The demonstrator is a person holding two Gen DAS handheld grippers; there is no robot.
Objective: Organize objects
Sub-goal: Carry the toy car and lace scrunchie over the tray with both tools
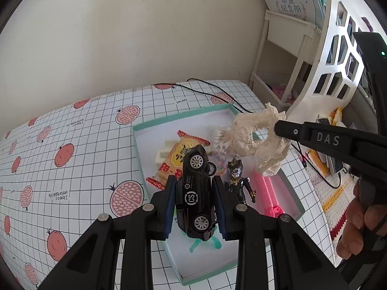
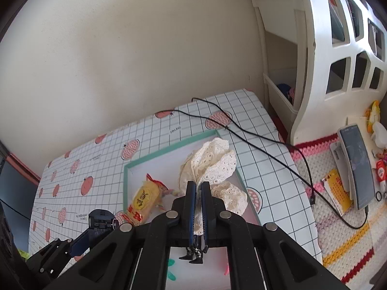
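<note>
My left gripper [image 1: 194,188] is shut on a black toy car [image 1: 195,193], held above a shallow box with a mint-green rim [image 1: 139,149]. Inside the box lie a yellow snack packet [image 1: 175,160], a dark action figure [image 1: 238,181], a pink comb-like toy [image 1: 267,195] and a green figure [image 1: 196,245] under the car. My right gripper [image 2: 198,188] is shut on a cream lace cloth [image 2: 211,162], hanging over the box's right side. The lace cloth [image 1: 254,135] and right gripper [image 1: 280,126] also show in the left wrist view. The left gripper [image 2: 79,236] appears low left in the right wrist view.
The box sits on a grid tablecloth with pomegranate prints [image 1: 60,145]. A black cable [image 2: 254,137] runs across the cloth to the right. A white shelf unit [image 2: 321,60] stands at the right, with a crocheted mat [image 2: 338,229], a phone [image 2: 358,164] and small items beside it.
</note>
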